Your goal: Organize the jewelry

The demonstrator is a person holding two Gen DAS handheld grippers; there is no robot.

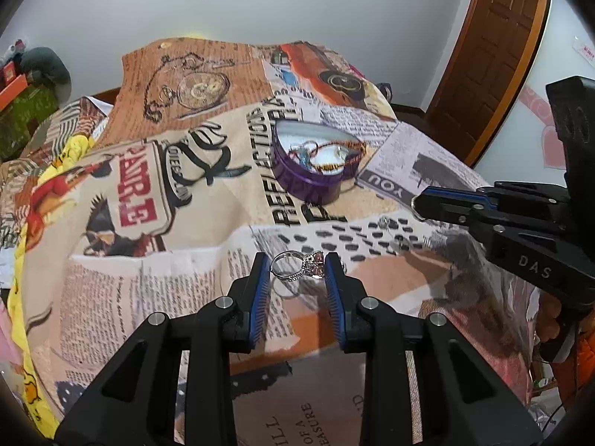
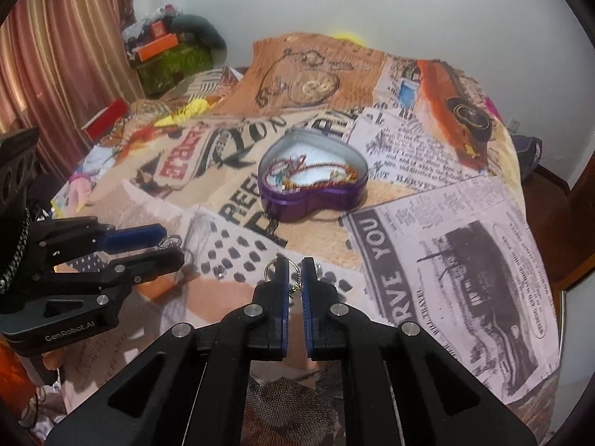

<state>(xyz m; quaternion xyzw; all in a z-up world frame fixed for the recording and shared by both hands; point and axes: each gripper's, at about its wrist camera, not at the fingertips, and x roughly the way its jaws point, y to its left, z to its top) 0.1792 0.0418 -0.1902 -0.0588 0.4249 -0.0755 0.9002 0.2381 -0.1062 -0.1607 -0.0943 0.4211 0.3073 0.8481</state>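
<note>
Rings in both claws, you are holding two pieces above the printed cloth (image 1: 156, 171) on the table. Your left claw (image 1: 297, 265) is gripping a silver ring (image 1: 297, 264) with a big pinkish stone, band toward the left pad, stone against the right pad, the ring lying across the gap and off the cloth, shadow showing beneath it. Your right claw (image 2: 293, 271) is pinched nearly fully together on a thin wire ring (image 2: 273, 267) with a small dangling bit hanging between the pads; what exactly the dangling part is, too small to tell. The purple heart-shaped tin (image 2: 314, 182) is sitting open on the cloth, straight ahead and beyond both claws, with bracelets and cords already lying inside. Seen from the left wrist, the tin is sitting ahead and slightly right of the left claw; seen from the right wrist, it is almost dead ahead of the right claw, so the right hand is looking like the nearer and better lined up one. A couple of small loose pieces (image 2: 218, 270) are lying on the cloth between the claws. Judging the next drop: you are needing to carry forward over the tin rim before letting go, since either ring is small enough to bounce off the edge.
</note>
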